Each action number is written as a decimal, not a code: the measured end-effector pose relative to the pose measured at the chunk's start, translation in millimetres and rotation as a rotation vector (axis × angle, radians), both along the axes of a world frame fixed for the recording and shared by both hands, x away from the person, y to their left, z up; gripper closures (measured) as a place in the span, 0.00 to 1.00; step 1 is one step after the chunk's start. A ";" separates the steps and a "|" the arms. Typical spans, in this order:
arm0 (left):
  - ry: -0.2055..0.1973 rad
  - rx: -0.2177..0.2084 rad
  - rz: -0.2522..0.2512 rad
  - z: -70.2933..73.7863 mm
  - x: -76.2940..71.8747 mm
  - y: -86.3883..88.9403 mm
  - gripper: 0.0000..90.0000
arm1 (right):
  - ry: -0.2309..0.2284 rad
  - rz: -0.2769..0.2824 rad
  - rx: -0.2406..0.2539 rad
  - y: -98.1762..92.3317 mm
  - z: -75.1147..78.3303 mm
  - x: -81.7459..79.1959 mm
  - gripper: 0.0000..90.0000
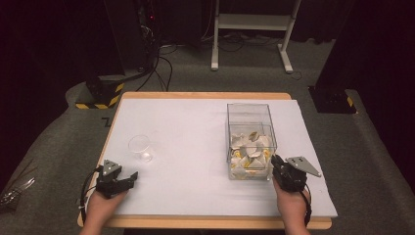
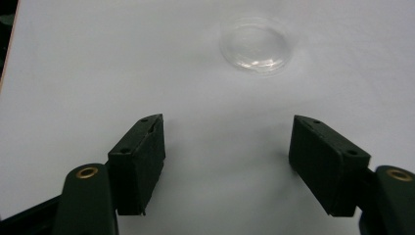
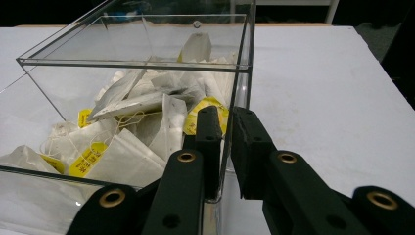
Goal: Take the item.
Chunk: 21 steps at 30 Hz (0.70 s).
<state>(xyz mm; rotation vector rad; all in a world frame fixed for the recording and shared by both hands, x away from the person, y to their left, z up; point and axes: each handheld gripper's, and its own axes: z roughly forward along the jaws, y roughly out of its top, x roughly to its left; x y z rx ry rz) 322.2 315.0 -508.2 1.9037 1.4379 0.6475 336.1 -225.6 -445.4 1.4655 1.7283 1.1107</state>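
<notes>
— Where's the right gripper point(image 3: 226, 128)?
— Clamped on the near right wall of the clear box point(image 3: 147, 63) of tea bags point(image 3: 132, 122) (yellow tags showing).
— And the left gripper point(image 2: 225, 147)?
— Jaws apart, empty, on the white table point(image 2: 98, 58), the clear cup point(image 2: 258, 45) just ahead.

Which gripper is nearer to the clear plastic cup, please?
Left. The left gripper sits just below the clear cup; the right gripper is far across, at the teabag box.

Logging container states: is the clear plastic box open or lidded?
Open: the clear plastic box has no lid, exposing white tea bags inside.
</notes>
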 end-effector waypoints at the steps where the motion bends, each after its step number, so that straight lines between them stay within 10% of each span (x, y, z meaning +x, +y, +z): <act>1: 0.000 0.000 0.000 0.0 0.0 0.0 0.33 | 0.000 0.000 0.002 0.0 0.0 -1.2 0.91; 21: 0.002 0.000 -0.001 0.1 0.0 0.1 0.33 | -0.012 0.007 0.009 -1.9 -1.7 -21.2 0.91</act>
